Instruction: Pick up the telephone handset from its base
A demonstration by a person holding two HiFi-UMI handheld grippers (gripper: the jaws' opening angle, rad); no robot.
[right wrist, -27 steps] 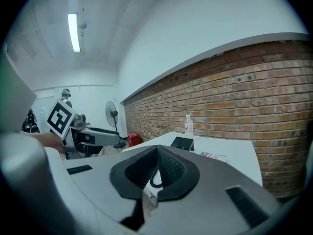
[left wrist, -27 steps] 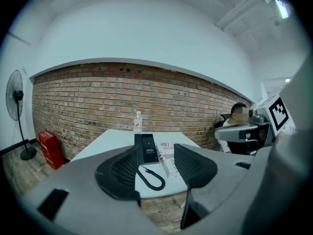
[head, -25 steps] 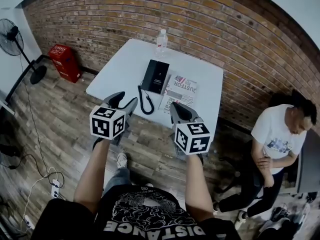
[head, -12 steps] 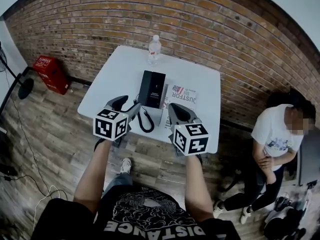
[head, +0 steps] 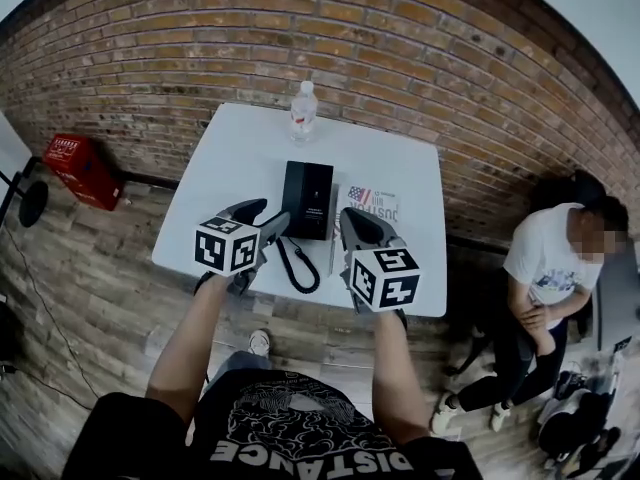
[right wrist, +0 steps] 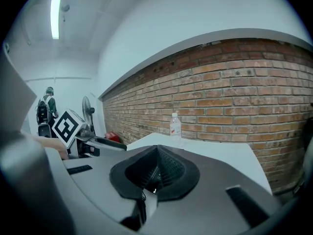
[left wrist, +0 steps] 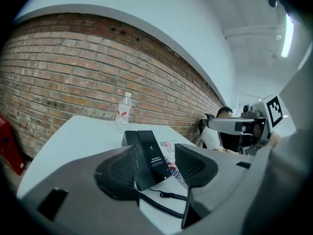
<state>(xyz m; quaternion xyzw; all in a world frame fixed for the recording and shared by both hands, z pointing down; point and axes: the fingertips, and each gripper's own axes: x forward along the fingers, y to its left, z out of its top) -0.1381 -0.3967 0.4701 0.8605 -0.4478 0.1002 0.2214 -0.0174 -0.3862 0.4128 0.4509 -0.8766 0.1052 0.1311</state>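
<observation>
Telephone handset [head: 292,200] flat on its base [head: 319,198], centre of frame on white table [head: 235,158]; coiled cord [head: 298,266] trailing toward the near edge. Left tool [head: 268,215] spread, empty, just short of the phone. Right tool [head: 350,220] pressed together, holding nothing. Probably rigid smooth plastic: light, slippery, with cord tug expected. Best pinched across the narrow mid-section.
</observation>
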